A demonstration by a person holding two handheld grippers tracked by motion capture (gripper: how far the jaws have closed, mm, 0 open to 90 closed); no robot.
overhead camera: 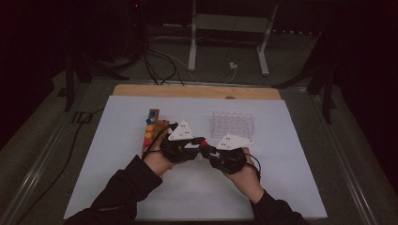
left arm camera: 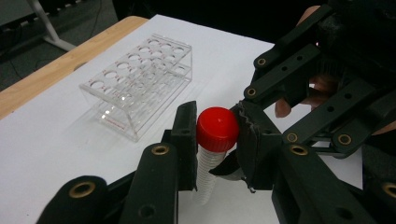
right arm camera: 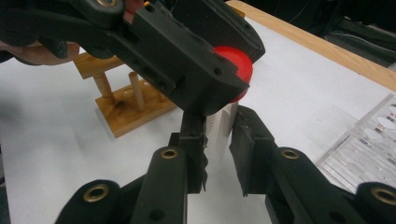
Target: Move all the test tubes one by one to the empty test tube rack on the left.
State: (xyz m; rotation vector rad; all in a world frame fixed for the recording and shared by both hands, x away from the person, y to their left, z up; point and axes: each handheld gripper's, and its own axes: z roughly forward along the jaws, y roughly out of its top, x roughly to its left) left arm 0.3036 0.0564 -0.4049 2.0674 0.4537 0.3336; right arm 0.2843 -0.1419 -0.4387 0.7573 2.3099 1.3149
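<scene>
Left gripper view — left gripper [left arm camera: 215, 135] clamps the tube's red cap [left arm camera: 217, 129] — right gripper [right arm camera: 219, 140] clamps its ribbed body [right arm camera: 223, 122].

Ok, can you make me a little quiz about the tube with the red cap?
1. True or false: the clear rack already holds a tube.
2. Which part of the tube does the right gripper clamp: A cap, B ribbed body?
3. What colour is the cap that the left gripper squeezes?

Key: 1 false; 2 B; 3 red.
</scene>
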